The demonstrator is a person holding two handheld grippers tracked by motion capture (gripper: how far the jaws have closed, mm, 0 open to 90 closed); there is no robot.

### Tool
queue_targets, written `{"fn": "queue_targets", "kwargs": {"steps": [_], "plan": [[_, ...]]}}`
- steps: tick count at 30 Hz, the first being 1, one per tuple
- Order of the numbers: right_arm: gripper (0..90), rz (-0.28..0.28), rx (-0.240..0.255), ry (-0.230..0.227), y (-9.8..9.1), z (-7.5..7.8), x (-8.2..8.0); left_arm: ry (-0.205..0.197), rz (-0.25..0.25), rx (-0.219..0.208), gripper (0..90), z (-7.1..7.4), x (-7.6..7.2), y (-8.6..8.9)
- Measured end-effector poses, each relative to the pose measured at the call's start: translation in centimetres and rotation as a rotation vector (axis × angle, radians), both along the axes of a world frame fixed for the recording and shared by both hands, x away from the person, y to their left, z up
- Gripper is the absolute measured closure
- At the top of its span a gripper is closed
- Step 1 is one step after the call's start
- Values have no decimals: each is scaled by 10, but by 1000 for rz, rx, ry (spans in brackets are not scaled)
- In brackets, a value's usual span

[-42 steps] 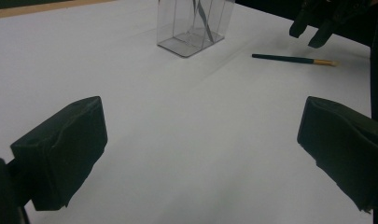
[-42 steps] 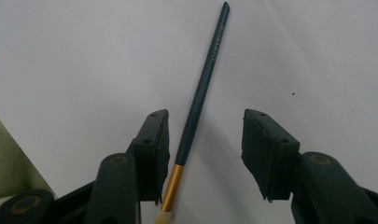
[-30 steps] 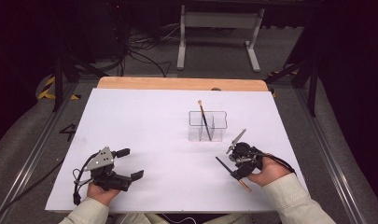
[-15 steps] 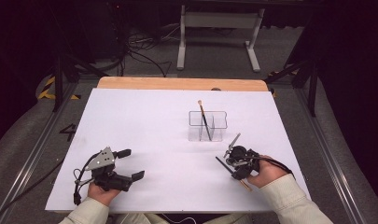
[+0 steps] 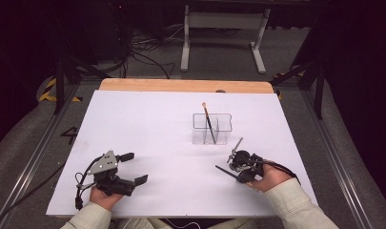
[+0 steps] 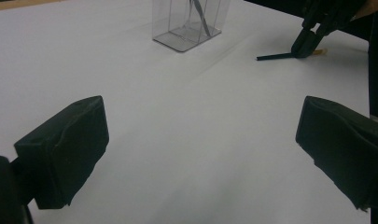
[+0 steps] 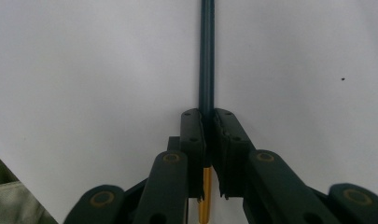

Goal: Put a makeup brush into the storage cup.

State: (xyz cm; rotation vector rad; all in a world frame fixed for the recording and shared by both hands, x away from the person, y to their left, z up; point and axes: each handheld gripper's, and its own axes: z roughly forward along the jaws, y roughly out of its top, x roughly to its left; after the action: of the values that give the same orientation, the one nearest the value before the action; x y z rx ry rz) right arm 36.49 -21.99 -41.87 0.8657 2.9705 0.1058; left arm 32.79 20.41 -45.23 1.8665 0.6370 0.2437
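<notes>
At the left of the high view, the left gripper (image 5: 133, 168) is held low over the white table (image 5: 147, 129) by the person's left hand (image 5: 102, 195), with a grey three-cornered plate on top and a cable looping off toward the table's near edge. Its jaws are spread wide and nothing is held between them; in the left gripper view the two black pads (image 6: 65, 149) are seen far apart over bare white surface.

Toward the middle of the table, past the grippers, a clear box (image 5: 211, 129) with inner compartments is set upright. A thin dark stick with a light tip (image 5: 208, 121) is stood inside it, leaning; which compartment it occupies cannot be told. The same box (image 6: 189, 23) is seen at the top of the left gripper view.

At the right, the right gripper (image 5: 238, 164) is held by the right hand (image 5: 269, 176), just in front of the box and to its right. Its jaws have just been closing and are now clamped on a dark pencil (image 7: 206, 56), which is lying on the table. In the right gripper view the dark shaft is seen running straight out from between the pads, with a yellow end (image 7: 204, 198) showing behind them. In the left gripper view the pencil (image 6: 275, 57) is seen lying flat, pinched near one end.
</notes>
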Motion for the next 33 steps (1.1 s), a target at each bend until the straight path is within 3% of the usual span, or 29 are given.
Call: {"fn": "queue_targets", "kwargs": {"steps": [10, 12, 14, 19, 27, 33], "plan": [[833, -5, 12, 0, -2, 6, 2, 4, -18, -11, 18, 2, 1, -1], [833, 6, 24, -10, -1, 12, 1, 26, -35, -64, 14, 3, 2, -1], [833, 19, 23, -15, 0, 19, 1, 39, -45, -89, 4, 4, 1, -2], [832, 57, 24, -34, 6, 31, 0, 25, -60, -85, 18, 7, 1, -5], [832, 184, 35, -47, 28, 52, -5, 7, -134, -82, 54, 16, 3, -16], [832, 283, 44, -54, 43, 64, -10, 16, -156, -105, 69, 19, 4, -20]]}}
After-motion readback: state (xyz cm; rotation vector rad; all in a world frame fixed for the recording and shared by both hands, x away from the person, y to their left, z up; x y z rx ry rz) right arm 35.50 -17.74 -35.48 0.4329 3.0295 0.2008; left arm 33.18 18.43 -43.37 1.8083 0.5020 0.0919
